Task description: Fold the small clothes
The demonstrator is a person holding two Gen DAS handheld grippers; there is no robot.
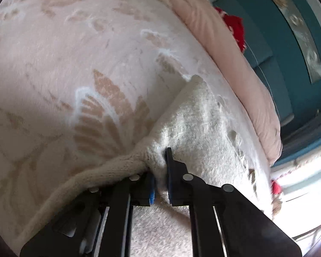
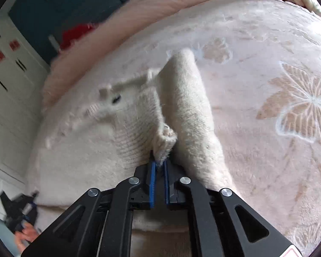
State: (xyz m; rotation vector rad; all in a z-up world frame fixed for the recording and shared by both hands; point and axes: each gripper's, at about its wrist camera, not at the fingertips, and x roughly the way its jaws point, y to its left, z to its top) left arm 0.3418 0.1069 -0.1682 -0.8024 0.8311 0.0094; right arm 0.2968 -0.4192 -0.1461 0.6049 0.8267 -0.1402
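A cream fluffy knit garment (image 1: 194, 124) lies on a pink blanket with leaf prints (image 1: 75, 64). My left gripper (image 1: 160, 165) is shut on the garment's knitted edge, and a ribbed band trails off to the lower left. In the right wrist view the same garment (image 2: 188, 107) lies with one part folded up in a long ridge. My right gripper (image 2: 159, 165) is shut on a bunched corner of the garment (image 2: 164, 141). The left gripper (image 2: 21, 212) shows blurred at the lower left of that view.
A pink pillow (image 1: 235, 64) lies along the bed's far edge, with a red item (image 1: 235, 27) behind it. A teal wall (image 1: 289, 42) and white cabinets (image 2: 8, 85) stand beyond. The blanket (image 2: 267, 64) stretches wide to the right.
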